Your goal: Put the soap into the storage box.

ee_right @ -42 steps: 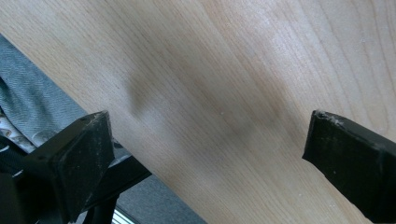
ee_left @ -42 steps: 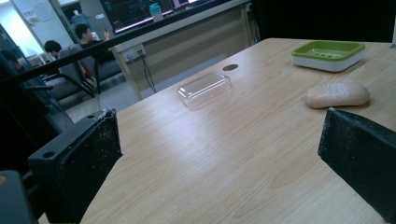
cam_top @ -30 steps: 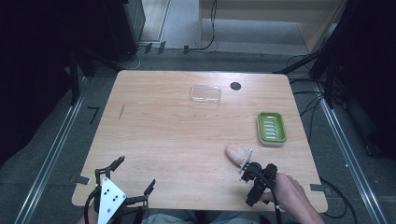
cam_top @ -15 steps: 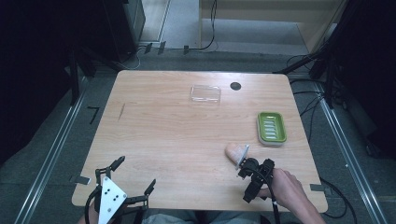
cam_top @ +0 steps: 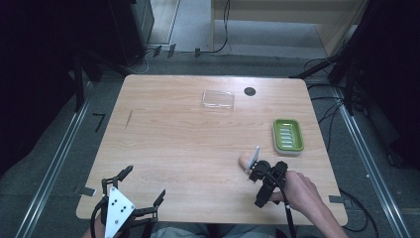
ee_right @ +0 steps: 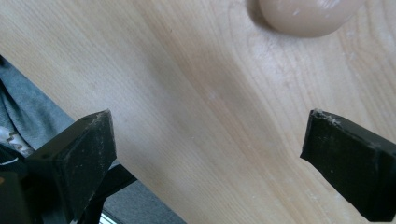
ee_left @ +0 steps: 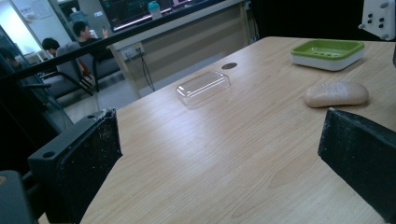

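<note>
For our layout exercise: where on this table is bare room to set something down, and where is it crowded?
Free: the wide bare wood left of the clear lid, down to the left tongs. Crowded: the right side, where the green soap dish, the soap bar and the right tongs sit close together.

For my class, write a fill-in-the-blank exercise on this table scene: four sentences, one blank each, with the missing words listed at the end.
1. The soap dish near the table's right edge is ____ in colour.
2. The clear plastic lid lies beside a small dark ____ in the tabletop.
3. The bar of soap lies on the bare wood, not in the ____.
4. In both gripper views the two black jaws stand wide ____, holding nothing.

Missing words: green; hole; dish; apart
</note>
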